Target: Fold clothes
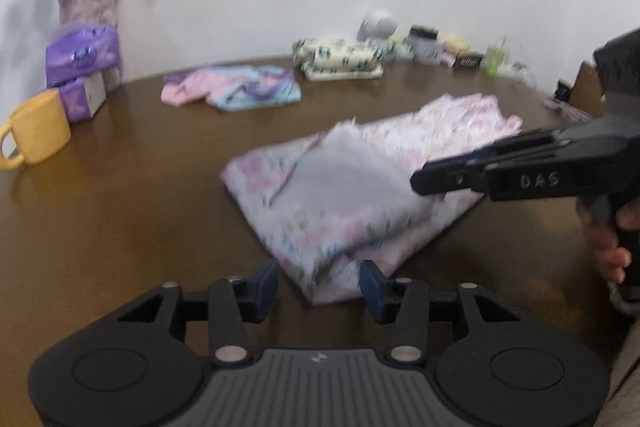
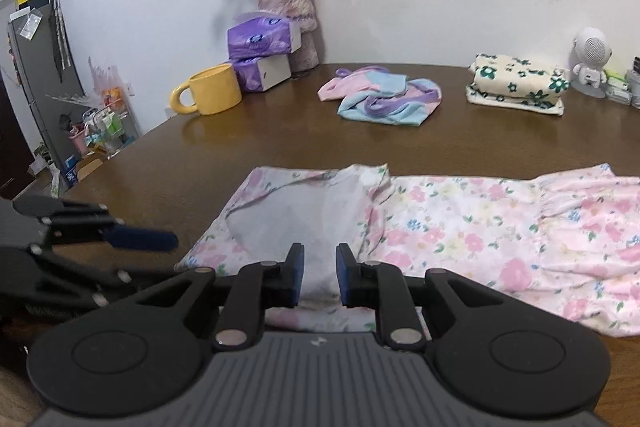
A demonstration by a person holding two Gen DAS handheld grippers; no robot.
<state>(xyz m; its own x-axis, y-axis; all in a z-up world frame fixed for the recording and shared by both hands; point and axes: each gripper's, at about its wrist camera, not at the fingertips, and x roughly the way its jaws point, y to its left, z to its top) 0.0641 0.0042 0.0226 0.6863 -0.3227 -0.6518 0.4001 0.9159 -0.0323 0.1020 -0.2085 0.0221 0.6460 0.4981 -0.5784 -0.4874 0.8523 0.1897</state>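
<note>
Sitting at the far left of the brown table [image 2: 280,147], a yellow mug [image 2: 210,89] stands beside purple tissue packs [image 2: 262,41] whose print is too blurred to read. Nearer, the left gripper [image 1: 319,287] has its jaws spread around the near edge of the floral garment [image 2: 480,227] — pads apart, not pressing. To its right, the right gripper [image 2: 319,277] pinches the garment's grey folded-over flap; raised letters "DAS" show on its side. A folded cream floral cloth [image 2: 520,85] lies far right.
</note>
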